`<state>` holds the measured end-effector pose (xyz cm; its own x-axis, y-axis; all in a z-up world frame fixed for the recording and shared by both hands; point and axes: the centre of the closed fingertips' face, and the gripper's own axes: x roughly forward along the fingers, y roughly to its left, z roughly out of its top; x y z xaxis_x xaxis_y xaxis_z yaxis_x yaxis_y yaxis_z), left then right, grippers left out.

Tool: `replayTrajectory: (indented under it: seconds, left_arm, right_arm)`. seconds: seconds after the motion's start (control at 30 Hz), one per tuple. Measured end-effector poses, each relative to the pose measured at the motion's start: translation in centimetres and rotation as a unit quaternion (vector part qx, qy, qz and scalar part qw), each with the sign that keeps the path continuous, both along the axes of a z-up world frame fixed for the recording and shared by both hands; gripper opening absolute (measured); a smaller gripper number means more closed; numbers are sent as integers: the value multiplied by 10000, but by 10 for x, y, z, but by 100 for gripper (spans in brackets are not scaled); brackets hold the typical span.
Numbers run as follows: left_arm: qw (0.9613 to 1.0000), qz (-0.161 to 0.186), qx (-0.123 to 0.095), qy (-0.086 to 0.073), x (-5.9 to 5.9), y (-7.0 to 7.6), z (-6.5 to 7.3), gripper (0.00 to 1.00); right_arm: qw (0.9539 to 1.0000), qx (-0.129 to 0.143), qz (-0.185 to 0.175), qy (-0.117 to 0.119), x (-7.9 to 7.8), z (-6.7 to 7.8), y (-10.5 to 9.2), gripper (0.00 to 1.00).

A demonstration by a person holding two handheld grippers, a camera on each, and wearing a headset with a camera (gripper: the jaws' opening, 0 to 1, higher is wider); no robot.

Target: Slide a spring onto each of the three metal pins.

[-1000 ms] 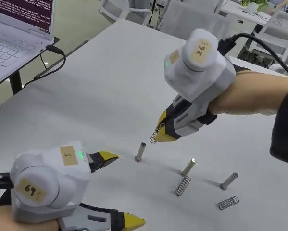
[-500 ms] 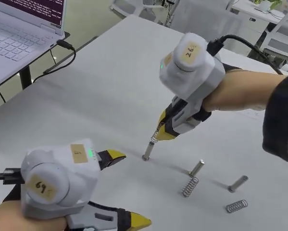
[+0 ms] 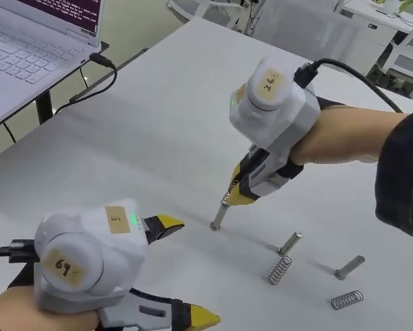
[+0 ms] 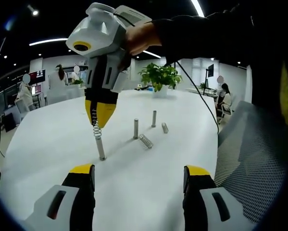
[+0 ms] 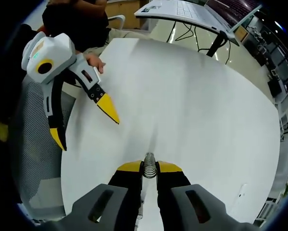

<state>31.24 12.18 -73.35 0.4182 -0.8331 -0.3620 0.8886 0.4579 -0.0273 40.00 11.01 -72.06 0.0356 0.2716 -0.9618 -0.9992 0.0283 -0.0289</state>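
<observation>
Pins, three, short grey metal cylinders: all standing upright, in row.
Nearest pin [image 3: 218, 218]: first spring [image 3: 227, 192] hanging over it, lower end meeting pin top, upper part sitting pinched in right gripper [image 3: 237, 194].
Second spring [image 3: 279, 269]: lying loose just beside middle pin [image 3: 289, 243].
Third spring [image 3: 347, 299]: lying loose near far pin [image 3: 349, 263].

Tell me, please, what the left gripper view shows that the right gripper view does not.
The left gripper view adds the three upright metal pins, two loose springs lying beside them, and a potted plant. The right gripper view adds the laptop and the open left hand-held gripper. Both share the white table and the right hand-held gripper, shut on a spring.
</observation>
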Motion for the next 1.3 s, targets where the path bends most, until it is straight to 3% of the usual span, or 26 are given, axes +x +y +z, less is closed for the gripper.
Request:
replayTrajectory:
  seconds: [0.53, 1.07, 1.3]
  left_arm:
    - [10000, -8, 7, 65, -1, -2, -4, 70]
    - [10000, 17, 17, 90, -1, -3, -6, 69]
    - [9999, 42, 25, 106, -1, -2, -7, 69]
  right_arm:
    - [9999, -126, 2, 35, 2, -15, -4, 8]
    - [9997, -166, -128, 148, 2, -47, -8, 8]
    - [9996, -165, -145, 157, 3, -54, -6, 9]
